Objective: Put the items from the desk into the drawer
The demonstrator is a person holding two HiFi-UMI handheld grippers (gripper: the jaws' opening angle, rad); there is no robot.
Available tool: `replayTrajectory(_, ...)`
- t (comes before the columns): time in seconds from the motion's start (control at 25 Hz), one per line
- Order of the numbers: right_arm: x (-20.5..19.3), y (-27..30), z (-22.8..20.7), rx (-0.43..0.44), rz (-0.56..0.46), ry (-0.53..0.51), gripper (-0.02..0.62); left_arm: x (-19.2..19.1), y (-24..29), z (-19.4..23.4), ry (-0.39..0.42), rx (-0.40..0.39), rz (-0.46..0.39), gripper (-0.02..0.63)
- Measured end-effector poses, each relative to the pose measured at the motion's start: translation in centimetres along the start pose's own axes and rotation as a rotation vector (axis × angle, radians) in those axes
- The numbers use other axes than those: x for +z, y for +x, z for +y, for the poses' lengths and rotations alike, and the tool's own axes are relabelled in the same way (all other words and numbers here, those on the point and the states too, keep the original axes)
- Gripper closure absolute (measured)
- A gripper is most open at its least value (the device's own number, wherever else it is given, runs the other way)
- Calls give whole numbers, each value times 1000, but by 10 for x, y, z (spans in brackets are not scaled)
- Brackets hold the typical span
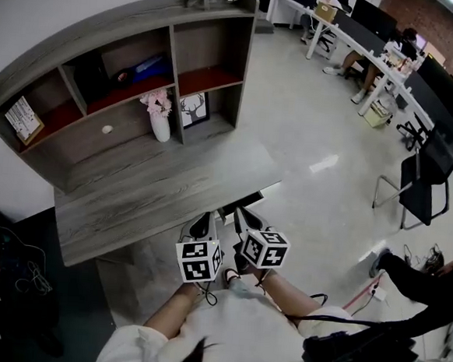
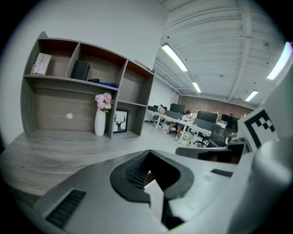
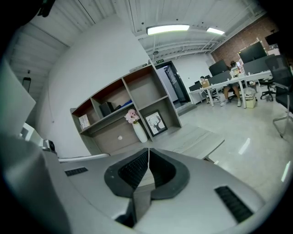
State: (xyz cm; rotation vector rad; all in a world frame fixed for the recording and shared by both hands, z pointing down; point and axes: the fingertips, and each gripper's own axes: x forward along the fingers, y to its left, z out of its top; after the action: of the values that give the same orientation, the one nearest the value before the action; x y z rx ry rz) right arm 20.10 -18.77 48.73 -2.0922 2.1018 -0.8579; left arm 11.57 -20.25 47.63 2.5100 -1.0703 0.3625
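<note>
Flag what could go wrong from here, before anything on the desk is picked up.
1. The vase is tall and narrow and stands close by a shelf divider; a sideways grab could tip it.
2. The framed deer picture stands inside the lower right compartment, where the jaws might catch the walls.
3. The left gripper and right gripper are both shut and empty, and no open drawer shows; it probably needs opening first.

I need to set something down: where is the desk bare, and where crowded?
The desktop in front of the hutch is bare from end to end. It is crowded only at the back right, where the white vase and the framed deer picture stand either side of a divider.
</note>
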Motion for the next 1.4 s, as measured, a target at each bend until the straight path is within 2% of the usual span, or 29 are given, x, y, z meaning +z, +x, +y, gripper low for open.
replayTrajectory(1.4, 5, -8, -22, -32, -9, -32, 597, -7, 11, -5, -3, 26, 21, 607)
